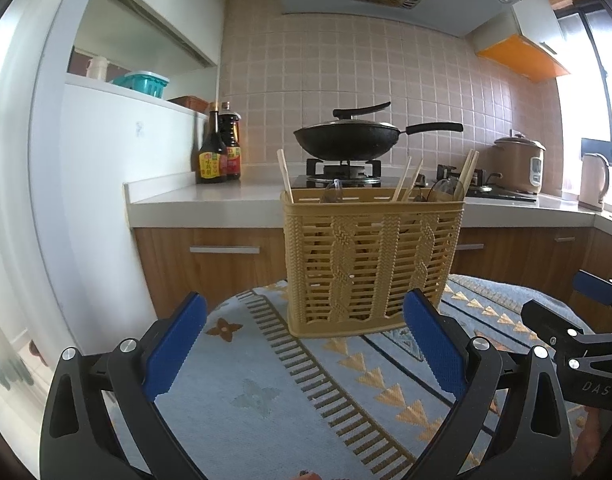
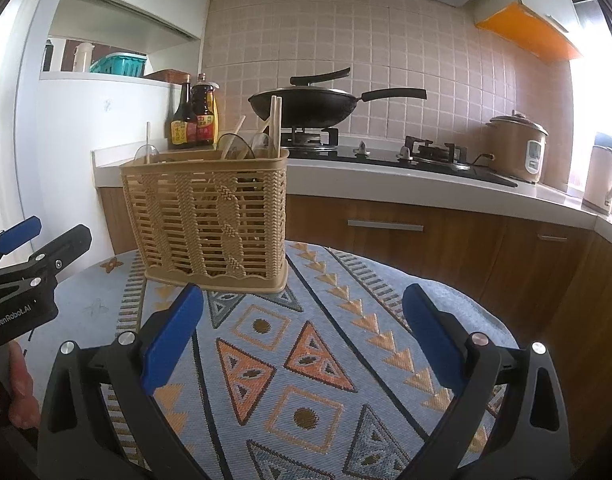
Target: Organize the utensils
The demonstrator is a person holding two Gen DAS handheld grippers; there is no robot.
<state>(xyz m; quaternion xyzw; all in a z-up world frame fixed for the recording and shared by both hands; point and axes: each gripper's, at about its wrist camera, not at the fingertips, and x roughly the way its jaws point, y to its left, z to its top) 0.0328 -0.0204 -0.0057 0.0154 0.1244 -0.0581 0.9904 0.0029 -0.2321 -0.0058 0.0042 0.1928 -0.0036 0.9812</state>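
Note:
A tan plastic utensil basket (image 1: pixel 371 268) stands upright on a round table with a blue patterned cloth (image 1: pixel 266 380). Wooden chopsticks (image 1: pixel 285 176) and clear spoons (image 1: pixel 333 194) stick up out of it. My left gripper (image 1: pixel 306 312) is open and empty, just in front of the basket. My right gripper (image 2: pixel 304 300) is open and empty, in front and to the right of the basket (image 2: pixel 210 220). Chopsticks (image 2: pixel 274 126) show above its rim. Each gripper shows at the edge of the other's view: the right one in the left wrist view (image 1: pixel 585 320), the left one in the right wrist view (image 2: pixel 26 264).
Behind the table is a kitchen counter (image 1: pixel 210 200) with wooden cabinets (image 2: pixel 425 236). On it are sauce bottles (image 1: pixel 218 148), a black wok (image 1: pixel 345 136) on a gas stove, a rice cooker (image 2: pixel 517 148) and a kettle (image 1: pixel 593 176). A white wall stands on the left.

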